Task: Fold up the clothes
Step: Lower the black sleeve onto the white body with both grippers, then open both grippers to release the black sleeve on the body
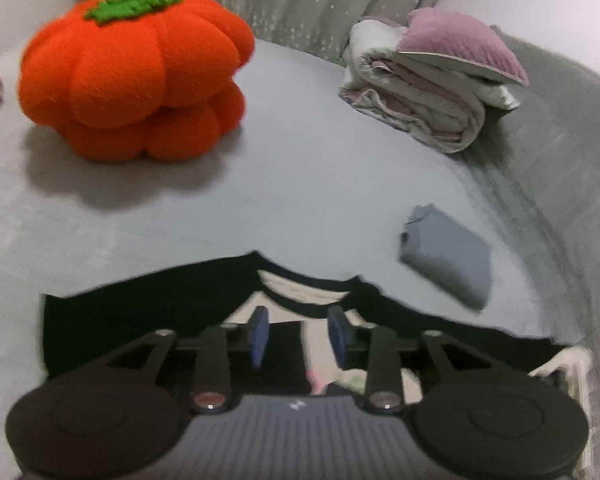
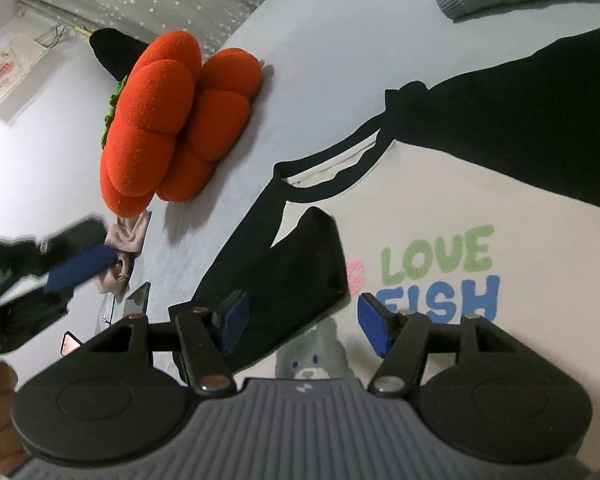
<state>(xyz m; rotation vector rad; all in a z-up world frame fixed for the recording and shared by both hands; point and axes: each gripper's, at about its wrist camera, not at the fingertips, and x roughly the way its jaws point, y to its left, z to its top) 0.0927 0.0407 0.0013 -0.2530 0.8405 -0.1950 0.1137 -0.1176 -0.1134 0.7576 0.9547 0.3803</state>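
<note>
A cream shirt with black sleeves and collar [image 2: 480, 208] lies flat on the grey bed, printed "LOVE FISH" with a bear. One black sleeve is folded in over the chest [image 2: 300, 276]. In the left wrist view the shirt [image 1: 148, 312] lies under my left gripper [image 1: 299, 334], which is open and empty above the neckline. My right gripper [image 2: 300, 322] is open and empty above the chest print. The left gripper [image 2: 76, 268] also shows blurred at the left of the right wrist view.
An orange pumpkin plush [image 1: 136, 72] sits on the bed [image 1: 300, 160] beyond the shirt. A folded grey garment [image 1: 448, 256] lies to the right. A folded quilt with a purple pillow [image 1: 440, 80] is at the back. A pink cloth [image 2: 126, 252] and a phone [image 2: 71, 343] lie at the bedside.
</note>
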